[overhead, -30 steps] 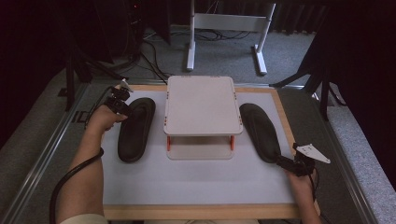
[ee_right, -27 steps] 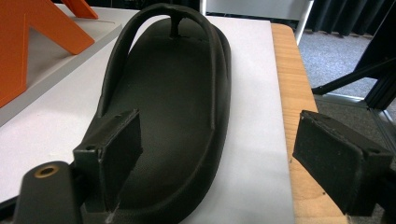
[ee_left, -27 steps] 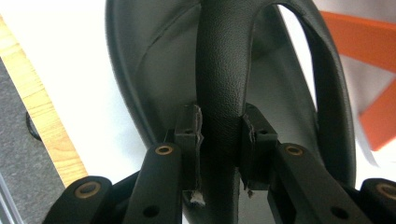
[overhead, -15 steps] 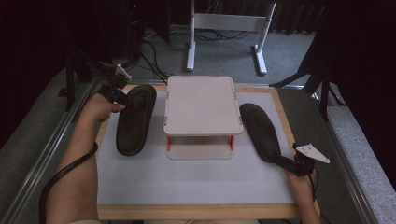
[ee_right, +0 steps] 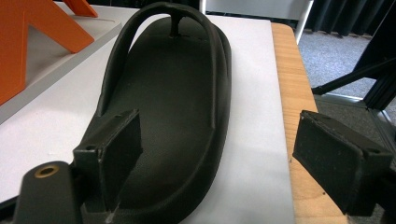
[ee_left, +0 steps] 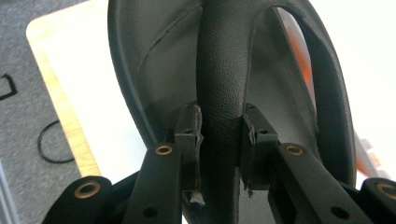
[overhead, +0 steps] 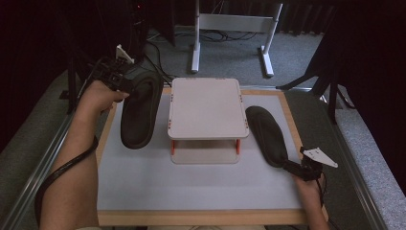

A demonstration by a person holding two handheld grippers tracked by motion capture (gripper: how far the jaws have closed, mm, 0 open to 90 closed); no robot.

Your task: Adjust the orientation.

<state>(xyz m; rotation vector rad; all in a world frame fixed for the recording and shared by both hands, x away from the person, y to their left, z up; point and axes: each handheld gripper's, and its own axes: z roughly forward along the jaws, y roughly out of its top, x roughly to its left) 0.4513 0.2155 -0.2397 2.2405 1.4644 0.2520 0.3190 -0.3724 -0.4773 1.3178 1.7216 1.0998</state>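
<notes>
My left gripper (overhead: pixel 125 85) is closed on the strap (ee_left: pixel 223 93) of the left slipper (overhead: pixel 140 109); both pads press the strap from its two sides. This slipper hangs tilted above the far left corner of the worktop (overhead: pixel 201 184), with its heel end lower and near the left edge. My right gripper (overhead: pixel 293 167) rests near the right edge, close to the near right corner, and its jaws stand wide. Between them is the heel of the right slipper (overhead: pixel 267 135), but the pads (ee_right: pixel 343 158) do not touch it. This slipper lies flat on the white surface, along the right edge, with its toe pointing to the far side.

Between the two slippers stands a small white rack (overhead: pixel 207 109) on orange legs (overhead: pixel 173 147), at the middle of the worktop toward the far edge. Its top shelf is bare, and so is the lower plate as far as I can see it. The rack stands just beside the left slipper, on its right side. Behind the far edge, on the grey floor, I see a white metal stand (overhead: pixel 234 24) and some cables (overhead: pixel 158 50).
</notes>
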